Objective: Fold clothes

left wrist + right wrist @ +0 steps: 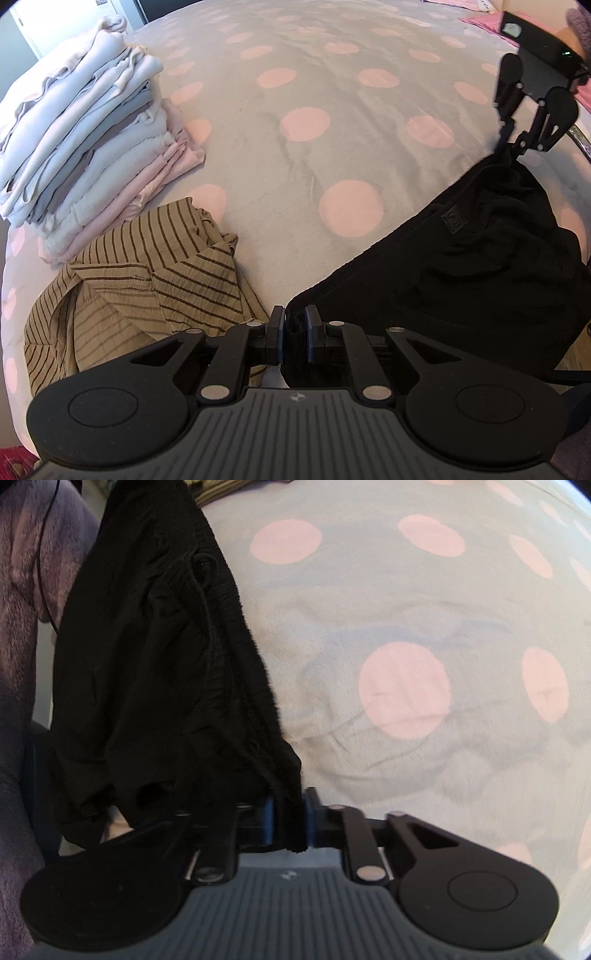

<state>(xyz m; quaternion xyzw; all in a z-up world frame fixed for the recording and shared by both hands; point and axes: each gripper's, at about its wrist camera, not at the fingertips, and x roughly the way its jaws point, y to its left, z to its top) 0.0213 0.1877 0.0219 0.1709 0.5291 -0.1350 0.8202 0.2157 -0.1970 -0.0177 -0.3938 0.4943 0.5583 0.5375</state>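
Observation:
A black garment (469,266) with a small square logo hangs stretched between both grippers above the bed. My left gripper (294,334) is shut on one corner of it, black cloth pinched between the blue pads. In the left wrist view my right gripper (511,144) pinches the other corner at the upper right. In the right wrist view the black garment (159,672) droops to the left, its drawstring showing, and my right gripper (289,819) is shut on its edge.
A grey bedspread with pink dots (306,147) lies below. A tall stack of folded pale clothes (85,147) stands at the left. A tan striped garment (147,273) lies crumpled in front of it. A purple fleece sleeve (22,627) is at the left.

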